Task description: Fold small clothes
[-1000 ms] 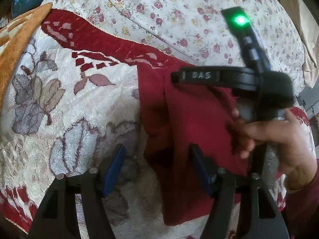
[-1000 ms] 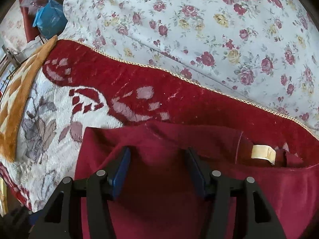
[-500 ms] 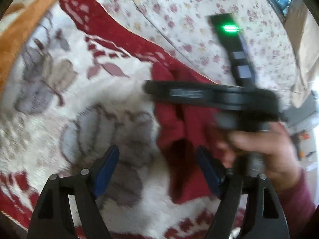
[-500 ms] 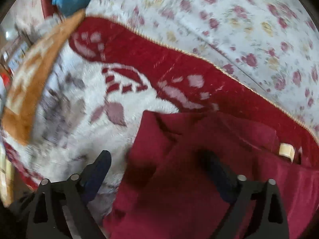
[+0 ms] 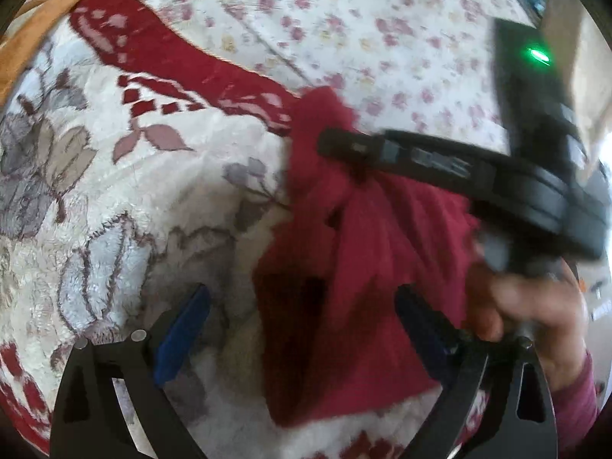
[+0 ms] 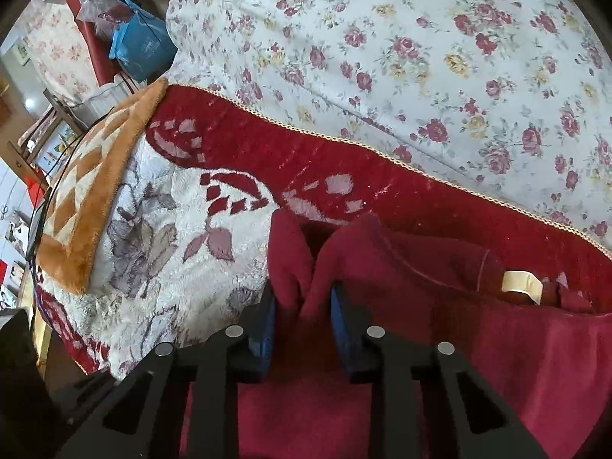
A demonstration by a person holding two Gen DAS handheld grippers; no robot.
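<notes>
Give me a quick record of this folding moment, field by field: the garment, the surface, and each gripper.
garment: dark red garment, bunched at its left edge, pale label showing
surface: plush floral blanket with a red border, flowered sheet beyond
right gripper: has just closed, pads pinching a fold of the garment
left gripper: has just been opening, jaws wide, garment edge between them, not pressed

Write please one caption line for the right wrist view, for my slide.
Right hand-held gripper pinches a bunched edge of the dark red garment on a floral plush blanket.
</notes>
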